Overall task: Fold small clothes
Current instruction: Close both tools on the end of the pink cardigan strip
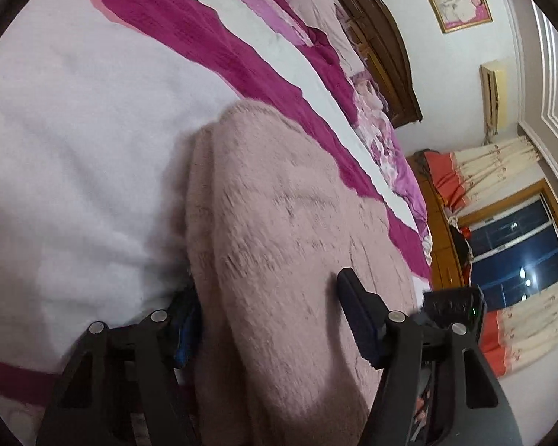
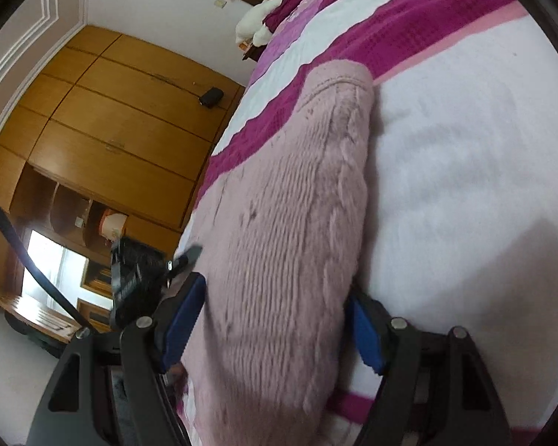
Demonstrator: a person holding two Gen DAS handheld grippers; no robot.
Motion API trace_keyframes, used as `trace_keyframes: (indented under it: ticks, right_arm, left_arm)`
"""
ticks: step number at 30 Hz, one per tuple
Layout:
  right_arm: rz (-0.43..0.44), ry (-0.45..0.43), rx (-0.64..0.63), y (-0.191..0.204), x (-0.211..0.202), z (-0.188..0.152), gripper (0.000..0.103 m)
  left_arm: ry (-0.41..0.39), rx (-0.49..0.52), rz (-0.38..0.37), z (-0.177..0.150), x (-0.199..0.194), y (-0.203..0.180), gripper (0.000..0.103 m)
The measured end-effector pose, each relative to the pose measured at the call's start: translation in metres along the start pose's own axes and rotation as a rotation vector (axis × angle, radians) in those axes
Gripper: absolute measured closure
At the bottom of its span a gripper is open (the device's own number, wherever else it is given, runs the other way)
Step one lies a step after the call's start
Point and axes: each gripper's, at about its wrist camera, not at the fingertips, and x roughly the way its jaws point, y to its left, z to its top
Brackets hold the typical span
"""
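On the bed [image 1: 74,130], spread with a white cover crossed by magenta and pink stripes, lies a fuzzy pale pink knitted sweater [image 1: 279,223], folded into a long thick bundle whose rounded far end points toward the striped part of the cover.

In the left wrist view the left claw [image 1: 268,297] straddles the near end of the sweater: one finger [image 1: 357,319] lies on top of the fabric, the other is tucked beside the bundle's edge and mostly hidden behind it. The jaws stand partly apart with the sweater filling the gap; whether the pads actually pinch the fabric I cannot tell. Beyond the bed are a dark wooden headboard [image 1: 383,48], a framed picture [image 1: 454,0] on the wall, and cream and orange curtains [image 1: 483,171] around a dark window [image 1: 517,245].

In the right wrist view the right claw [image 2: 275,319] also has the sweater [image 2: 290,204] between its fingers, a blue pad [image 2: 182,319] on one side and another at the other edge of the bundle. Its jaws are wide apart around the thick knit; a firm grip cannot be confirmed. The other claw's black body [image 2: 137,278] shows just beside it. A wooden wardrobe [image 2: 111,122] stands behind
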Motion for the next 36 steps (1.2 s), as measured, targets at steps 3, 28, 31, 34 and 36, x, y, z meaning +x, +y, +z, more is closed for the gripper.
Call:
trace_keyframes:
  ticks: [3, 28, 31, 34, 36]
  right_arm:
    - [0.006, -0.008, -0.001, 0.000, 0.006, 0.000, 0.027]
    - [-0.121, -0.027, 0.004, 0.012, 0.029, 0.016, 0.053]
    - [-0.131, -0.016, -0.012, 0.019, 0.024, 0.017, 0.055]
    - [-0.149, -0.003, -0.048, 0.031, 0.020, 0.019, 0.055]
    - [-0.149, -0.001, -0.061, 0.038, 0.015, 0.021, 0.055]
  left_arm:
    - [0.010, 0.006, -0.015, -0.013, -0.001, -0.005, 0.061]
    - [-0.095, 0.042, 0.056, -0.005, 0.011, -0.028, 0.099]
    - [-0.107, 0.048, 0.039, -0.004, 0.006, -0.037, 0.099]
    - [-0.102, 0.074, 0.032, -0.003, 0.006, -0.049, 0.099]
    - [-0.099, 0.102, 0.042, -0.005, 0.006, -0.057, 0.099]
